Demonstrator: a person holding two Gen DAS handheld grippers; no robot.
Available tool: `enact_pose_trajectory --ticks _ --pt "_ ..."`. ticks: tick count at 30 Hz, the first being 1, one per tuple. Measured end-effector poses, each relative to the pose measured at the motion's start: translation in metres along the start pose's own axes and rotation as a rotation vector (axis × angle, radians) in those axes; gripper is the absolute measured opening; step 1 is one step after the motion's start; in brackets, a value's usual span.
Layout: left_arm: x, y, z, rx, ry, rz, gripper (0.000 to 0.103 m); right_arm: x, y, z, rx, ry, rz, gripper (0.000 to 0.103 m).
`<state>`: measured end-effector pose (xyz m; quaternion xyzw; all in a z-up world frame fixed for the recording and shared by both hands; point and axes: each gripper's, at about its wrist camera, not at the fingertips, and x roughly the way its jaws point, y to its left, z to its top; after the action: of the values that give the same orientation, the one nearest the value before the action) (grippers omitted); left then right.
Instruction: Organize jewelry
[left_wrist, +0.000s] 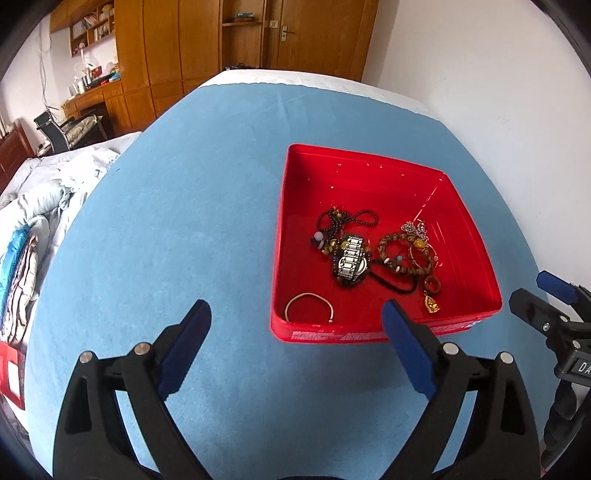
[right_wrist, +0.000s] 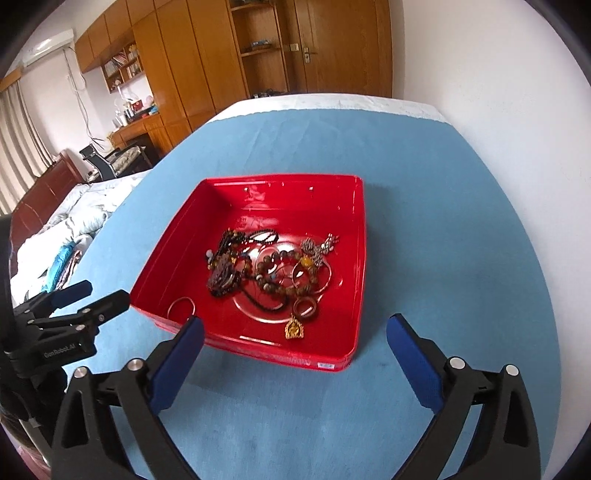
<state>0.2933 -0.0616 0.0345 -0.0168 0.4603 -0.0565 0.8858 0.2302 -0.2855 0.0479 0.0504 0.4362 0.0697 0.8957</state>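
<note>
I see the jewelry (left_wrist: 373, 254) heaped in the red tray (left_wrist: 476, 258) on the blue cloth (left_wrist: 177, 221). Left gripper (left_wrist: 297, 319) and right gripper (right_wrist: 295, 334) both spread wide, holding nothing, near the tray's front edge. Pieces look tangled, though blur hides detail.

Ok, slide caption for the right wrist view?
Open right gripper poised before a red tray of tangled jewelry on blue cloth.
</note>
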Motion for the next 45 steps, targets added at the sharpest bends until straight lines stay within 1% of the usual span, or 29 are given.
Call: enact_pose_trajectory --ticks 6,12,27,39,45 --pt "0.001 0.002 -0.001 0.0 -0.002 0.002 0.093 0.003 0.003 -0.004 0.003 0.012 0.008 0.099" --pt "0.007 0.0 0.0 -0.004 0.005 -0.014 0.093 0.004 0.004 -0.006 0.005 0.02 0.016 0.099" --pt "0.019 -0.001 0.003 -0.006 0.01 -0.009 0.093 0.016 0.001 -0.009 0.019 0.057 0.024 0.099" --pt "0.022 -0.005 0.003 0.011 0.006 0.0 0.093 0.023 0.0 -0.009 0.019 0.071 0.009 0.099" --pt "0.027 -0.007 0.002 0.021 0.024 0.002 0.093 0.032 0.003 -0.011 0.01 0.094 0.002 0.099"
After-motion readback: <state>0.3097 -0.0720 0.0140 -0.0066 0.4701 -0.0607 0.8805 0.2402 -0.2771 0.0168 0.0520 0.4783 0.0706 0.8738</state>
